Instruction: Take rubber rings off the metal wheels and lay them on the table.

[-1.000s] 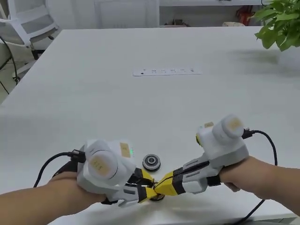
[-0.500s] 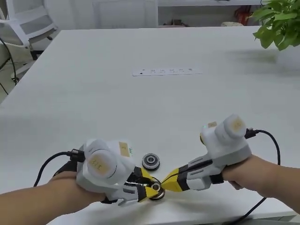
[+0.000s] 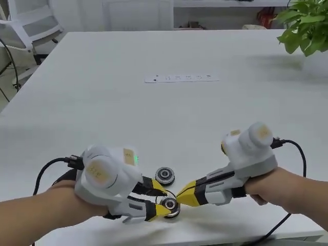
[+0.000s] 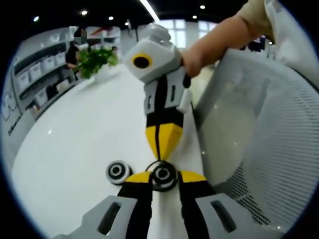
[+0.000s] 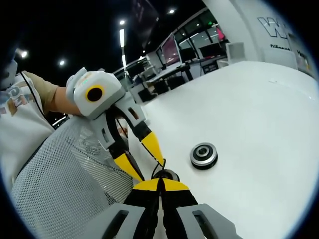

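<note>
A small metal wheel [image 3: 170, 206] sits between the jaws of my left gripper [image 3: 165, 201], just above the table's near edge. In the left gripper view the wheel [image 4: 163, 174] is clamped between the yellow fingertips [image 4: 137, 177]. My right gripper [image 3: 180, 197] points at it from the right, jaws shut on a thin black rubber ring [image 4: 158, 163] stretched off the wheel's rim. In the right gripper view its closed tips [image 5: 160, 184] touch the wheel [image 5: 168, 175]. A second wheel [image 3: 165, 175] with its black ring lies on the table just behind.
A white power strip [image 3: 178, 78] lies mid-table. A green plant [image 3: 306, 25] stands at the far right corner and an office chair [image 3: 31, 25] beyond the far left. A mesh chair back [image 4: 259, 124] is close behind the near table edge [image 3: 215, 233].
My right gripper has drawn back a little to the right from the wheel, pulling the ring with it. My left gripper has tilted and shifted slightly left, still holding the wheel.
</note>
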Tool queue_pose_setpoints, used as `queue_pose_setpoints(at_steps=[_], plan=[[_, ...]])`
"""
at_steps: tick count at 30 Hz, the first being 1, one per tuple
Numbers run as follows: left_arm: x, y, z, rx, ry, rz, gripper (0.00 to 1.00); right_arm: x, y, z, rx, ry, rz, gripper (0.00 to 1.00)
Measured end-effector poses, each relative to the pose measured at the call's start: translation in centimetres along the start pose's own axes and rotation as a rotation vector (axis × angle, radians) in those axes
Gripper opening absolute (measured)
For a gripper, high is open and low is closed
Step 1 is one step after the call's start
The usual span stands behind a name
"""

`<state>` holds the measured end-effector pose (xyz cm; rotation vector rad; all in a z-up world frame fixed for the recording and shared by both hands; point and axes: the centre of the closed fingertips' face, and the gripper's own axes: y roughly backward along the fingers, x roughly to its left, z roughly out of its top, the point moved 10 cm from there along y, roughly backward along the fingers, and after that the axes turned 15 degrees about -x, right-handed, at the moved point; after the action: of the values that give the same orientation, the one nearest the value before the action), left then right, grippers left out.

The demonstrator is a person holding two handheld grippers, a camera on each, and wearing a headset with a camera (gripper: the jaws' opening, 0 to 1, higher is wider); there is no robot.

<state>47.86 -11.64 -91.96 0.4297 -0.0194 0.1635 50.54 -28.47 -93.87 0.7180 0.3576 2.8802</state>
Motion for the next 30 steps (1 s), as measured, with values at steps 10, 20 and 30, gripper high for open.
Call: queue_pose_setpoints(at_steps=[10, 20, 30], plan=[[0.1, 1.9, 0.6, -0.050, 0.030, 0.022, 0.36, 0.2, 0.0, 0.4, -0.013, -0.005, 0.008, 0.00], [0.2, 4.4, 0.9, -0.114, 0.084, 0.077, 0.47, 0.8, -0.5, 1.3, -0.018, 0.006, 0.027, 0.00], [0.1, 6.8, 0.5, -0.148, 0.112, 0.144, 0.54, 0.9, -2.0, 2.6, -0.023, 0.027, 0.043, 0.00]])
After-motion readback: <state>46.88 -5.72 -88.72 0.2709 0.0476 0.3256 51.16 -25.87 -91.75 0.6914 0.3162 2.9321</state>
